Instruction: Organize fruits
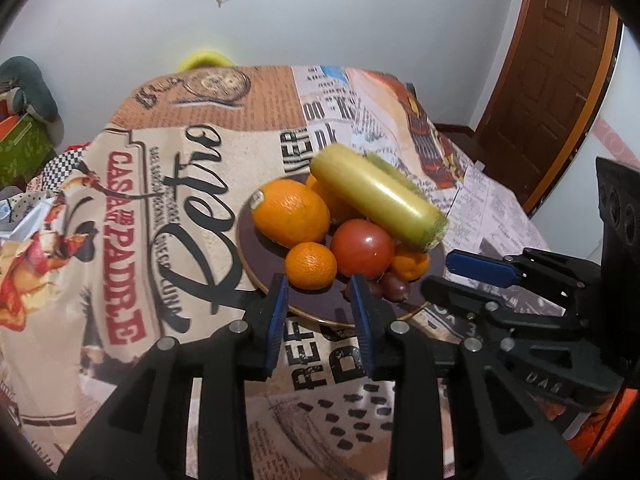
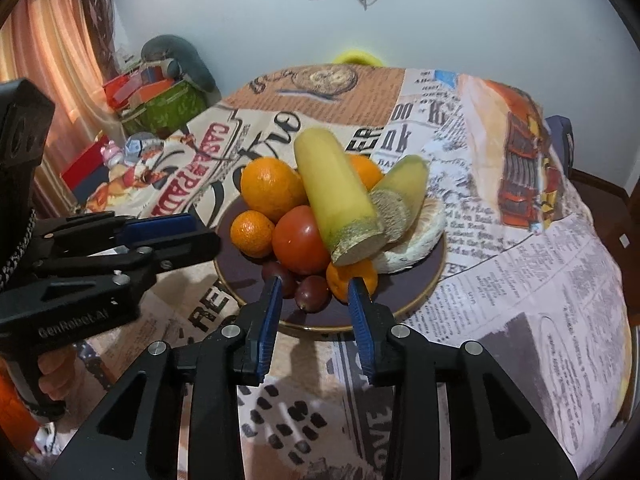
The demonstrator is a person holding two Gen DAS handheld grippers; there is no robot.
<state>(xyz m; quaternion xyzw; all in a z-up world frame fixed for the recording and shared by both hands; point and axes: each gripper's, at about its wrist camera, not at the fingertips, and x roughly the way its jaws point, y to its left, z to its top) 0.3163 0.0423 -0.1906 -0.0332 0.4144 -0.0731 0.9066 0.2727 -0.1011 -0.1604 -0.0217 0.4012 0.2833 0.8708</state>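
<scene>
On plate (image 2: 416, 280), fruit; claws (image 1: 320, 304) open

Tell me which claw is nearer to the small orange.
Left. The left claw is just in front of the small orange; the right claw is further right, by the grapes.

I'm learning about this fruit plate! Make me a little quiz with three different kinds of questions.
1. True or false: the left tool is holding a fruit.
2. Which fruit lies on top of the pile on the plate? A) the long yellow-green melon B) the tomato C) the grapes
3. Fill in: the small mandarin sits right in front of the big ____.

Key: 1 false, both the left tool and the right tool are open and empty. 2 A. 3 orange.
</scene>
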